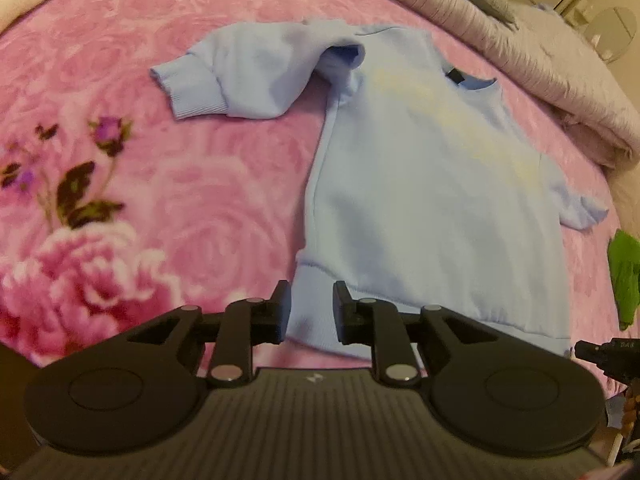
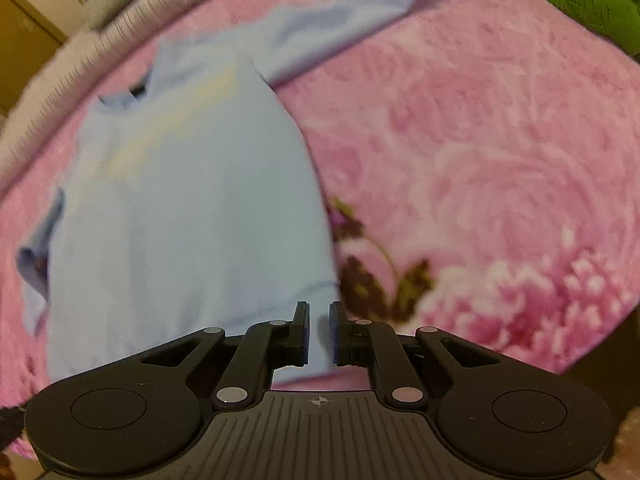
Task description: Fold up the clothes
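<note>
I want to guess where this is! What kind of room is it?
Probably a bedroom. The light blue sweatshirt lies on a fuzzy pink flower blanket, like on a bed. A bunched-up pale quilt sits along the far edge, and something like closet doors stands behind.

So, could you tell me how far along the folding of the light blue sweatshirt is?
Early stage. Done: the light blue sweatshirt lies spread face up on the pink floral blanket. In hand: the right gripper looks closed on its hem corner; the left gripper hovers at the other corner, jaws apart. Left: both sleeves and the body are unfolded; one sleeve lies bunched.
</note>
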Action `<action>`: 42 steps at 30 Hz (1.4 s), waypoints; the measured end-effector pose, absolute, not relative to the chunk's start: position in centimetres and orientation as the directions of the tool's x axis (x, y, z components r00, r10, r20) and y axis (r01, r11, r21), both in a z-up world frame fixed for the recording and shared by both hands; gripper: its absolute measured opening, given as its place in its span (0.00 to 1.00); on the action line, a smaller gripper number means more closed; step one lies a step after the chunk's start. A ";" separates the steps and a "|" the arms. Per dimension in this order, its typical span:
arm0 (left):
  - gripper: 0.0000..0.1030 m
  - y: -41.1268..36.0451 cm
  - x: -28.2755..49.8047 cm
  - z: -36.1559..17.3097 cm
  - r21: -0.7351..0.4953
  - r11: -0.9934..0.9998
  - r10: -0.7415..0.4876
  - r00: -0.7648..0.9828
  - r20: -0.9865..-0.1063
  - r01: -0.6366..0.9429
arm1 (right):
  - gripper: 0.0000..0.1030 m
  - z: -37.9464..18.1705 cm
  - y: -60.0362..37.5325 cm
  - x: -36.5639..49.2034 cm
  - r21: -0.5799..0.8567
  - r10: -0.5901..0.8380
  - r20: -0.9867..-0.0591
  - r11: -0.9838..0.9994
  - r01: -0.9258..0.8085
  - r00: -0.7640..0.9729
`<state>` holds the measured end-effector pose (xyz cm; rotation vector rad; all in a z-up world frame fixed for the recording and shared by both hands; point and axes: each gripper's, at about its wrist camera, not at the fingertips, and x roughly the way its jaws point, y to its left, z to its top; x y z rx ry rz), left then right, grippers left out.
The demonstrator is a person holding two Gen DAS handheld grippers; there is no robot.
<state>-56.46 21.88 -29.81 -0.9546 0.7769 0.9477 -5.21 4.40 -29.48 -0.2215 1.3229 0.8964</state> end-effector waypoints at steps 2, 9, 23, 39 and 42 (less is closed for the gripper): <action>0.16 21.9 -56.1 -30.6 -0.322 0.270 0.297 0.397 -0.868 -0.907 | 0.09 -30.4 4.7 -5.6 0.340 0.429 -0.903 0.658 -0.672 -0.036; 0.13 22.0 -56.5 -31.3 -0.261 0.320 0.262 0.350 -0.899 -0.911 | 0.09 -31.5 4.4 -6.6 0.195 0.247 -0.969 0.717 -0.669 -0.018; 0.46 34.3 -63.5 -33.2 -0.656 -0.294 0.482 0.485 -0.730 -0.695 | 0.09 -30.8 10.0 -9.0 0.271 0.348 -0.937 0.780 -0.564 0.032; 0.03 43.6 -62.8 -30.9 -0.590 -0.016 0.624 0.453 -0.636 -0.807 | 0.09 -30.7 14.0 -10.9 0.237 0.307 -0.951 0.810 -0.537 0.043; 0.03 46.0 -63.5 -25.6 -0.410 0.223 0.717 0.433 -0.546 -0.885 | 0.09 -30.4 14.3 -11.0 0.235 0.307 -0.950 0.818 -0.526 0.052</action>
